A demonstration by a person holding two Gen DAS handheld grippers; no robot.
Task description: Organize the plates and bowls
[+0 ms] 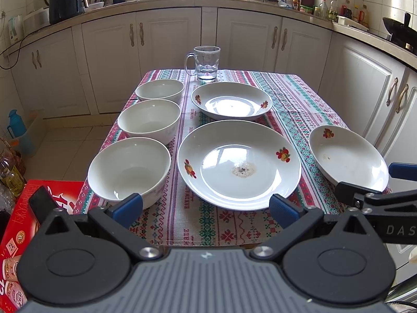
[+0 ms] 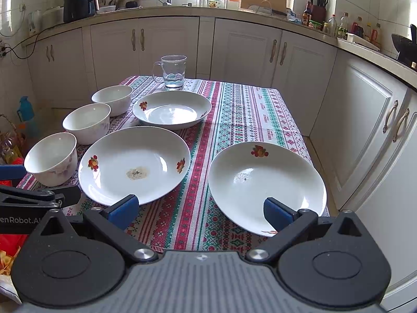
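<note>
Three glossy white bowls [image 1: 129,170] line the left edge of a cloth-covered surface [image 1: 242,224], left of the large fruit-print plate [image 1: 239,164], its centre smeared with dried residue. The left claw [image 1: 206,204] hangs spread at the near edge. Right of that plate, the right claw [image 2: 201,210] gapes, one pad hiding a tilted plate's [image 2: 267,186] near rim.

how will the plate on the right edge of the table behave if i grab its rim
The right plate looks like glazed ceramic, so probably rigid, fragile and slick between the pads. It is wide and shallow, so a one-sided rim grip would likely let it droop. It sits near the tablecloth edge, so a push could slide it off. The right hand-held gripper is open.
</note>
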